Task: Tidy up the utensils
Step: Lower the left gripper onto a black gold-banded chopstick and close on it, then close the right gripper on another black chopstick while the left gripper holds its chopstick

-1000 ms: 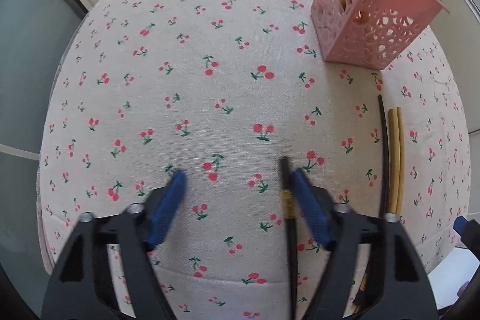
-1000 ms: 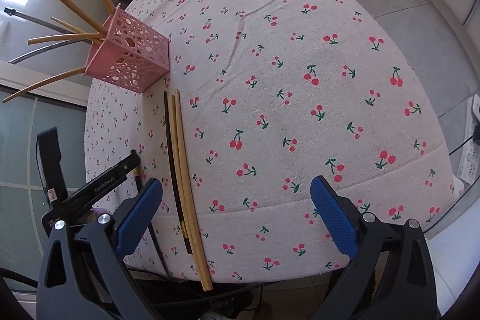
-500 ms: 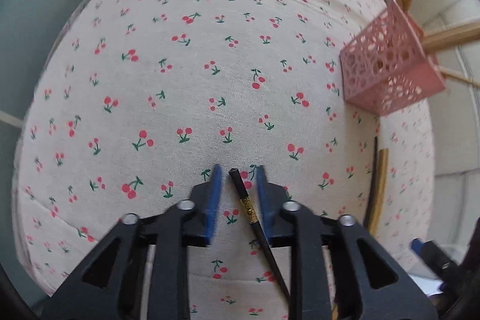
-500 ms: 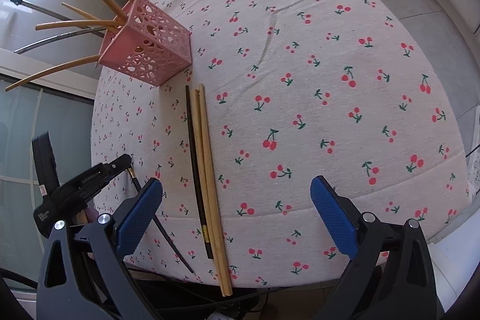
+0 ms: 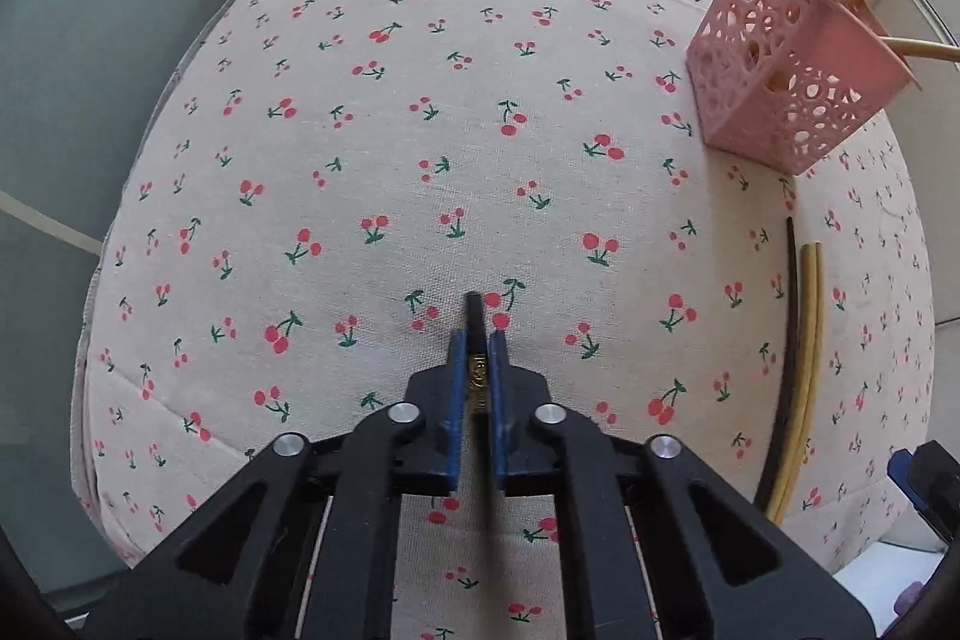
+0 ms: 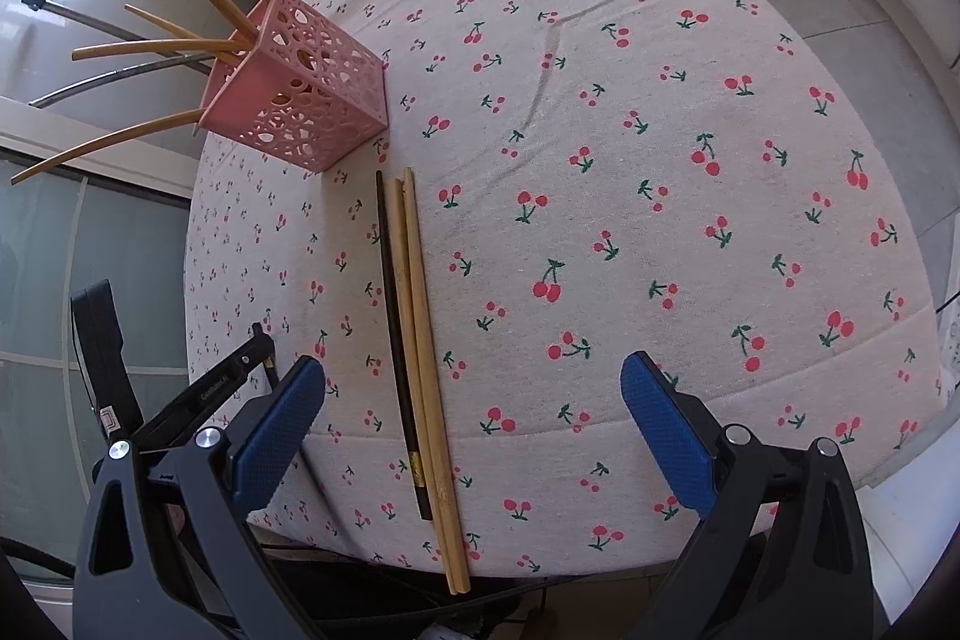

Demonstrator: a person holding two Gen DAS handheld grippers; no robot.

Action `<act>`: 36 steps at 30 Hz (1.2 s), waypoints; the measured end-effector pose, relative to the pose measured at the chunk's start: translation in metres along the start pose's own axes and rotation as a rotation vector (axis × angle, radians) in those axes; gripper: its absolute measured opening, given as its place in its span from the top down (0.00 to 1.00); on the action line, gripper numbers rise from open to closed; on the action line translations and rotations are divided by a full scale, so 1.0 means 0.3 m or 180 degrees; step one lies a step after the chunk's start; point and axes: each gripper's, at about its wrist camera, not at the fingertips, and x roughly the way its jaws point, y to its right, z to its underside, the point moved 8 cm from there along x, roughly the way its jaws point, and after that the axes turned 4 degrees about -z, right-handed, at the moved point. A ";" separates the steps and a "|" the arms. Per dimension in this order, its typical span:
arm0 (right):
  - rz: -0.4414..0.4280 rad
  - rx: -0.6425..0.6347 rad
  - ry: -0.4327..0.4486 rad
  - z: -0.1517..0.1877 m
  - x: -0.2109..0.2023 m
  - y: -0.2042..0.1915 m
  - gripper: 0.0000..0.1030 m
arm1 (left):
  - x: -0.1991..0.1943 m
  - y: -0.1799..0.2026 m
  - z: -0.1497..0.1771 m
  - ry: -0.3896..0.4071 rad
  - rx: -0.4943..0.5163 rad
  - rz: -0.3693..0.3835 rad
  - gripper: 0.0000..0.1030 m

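A black chopstick (image 5: 476,322) is clamped between the left gripper (image 5: 478,340) fingers. The right gripper (image 6: 471,388) fingers are held wide apart above the counter (image 6: 600,130).

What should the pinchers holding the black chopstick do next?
Probably lift it and carry it toward the pink basket. The left gripper is already shut on the black chopstick, and the basket, already holding other chopsticks, stands up and to the right of it. The right gripper is open, above three chopsticks lying on the tablecloth.
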 end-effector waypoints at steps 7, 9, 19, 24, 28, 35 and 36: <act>-0.0137 -0.0307 0.0068 -0.037 0.053 -0.123 0.07 | 0.017 -0.074 -0.066 0.0019 -0.0119 -0.0102 0.94; -0.0325 -0.0301 0.0044 -0.055 0.081 -0.168 0.07 | 0.021 -0.062 -0.073 -0.0009 -0.0136 -0.0075 0.94; -0.0511 -0.0268 0.0104 -0.126 0.209 -0.228 0.36 | 0.028 -0.091 -0.114 -0.0070 -0.0093 -0.0029 0.93; -0.0534 -0.0408 0.0192 -0.136 0.213 -0.269 0.40 | 0.040 -0.091 -0.132 -0.0069 -0.0060 -0.0037 0.93; -0.0365 -0.0453 0.0161 -0.147 0.256 -0.262 0.42 | 0.045 -0.078 -0.140 -0.0071 -0.0068 -0.0032 0.93; 0.0156 -0.0749 0.0135 -0.146 0.295 -0.274 0.54 | 0.041 -0.085 -0.124 -0.0055 -0.0055 -0.0046 0.93; 0.0219 -0.0814 0.0128 -0.144 0.303 -0.281 0.53 | 0.039 -0.080 -0.123 -0.0051 -0.0049 -0.0063 0.93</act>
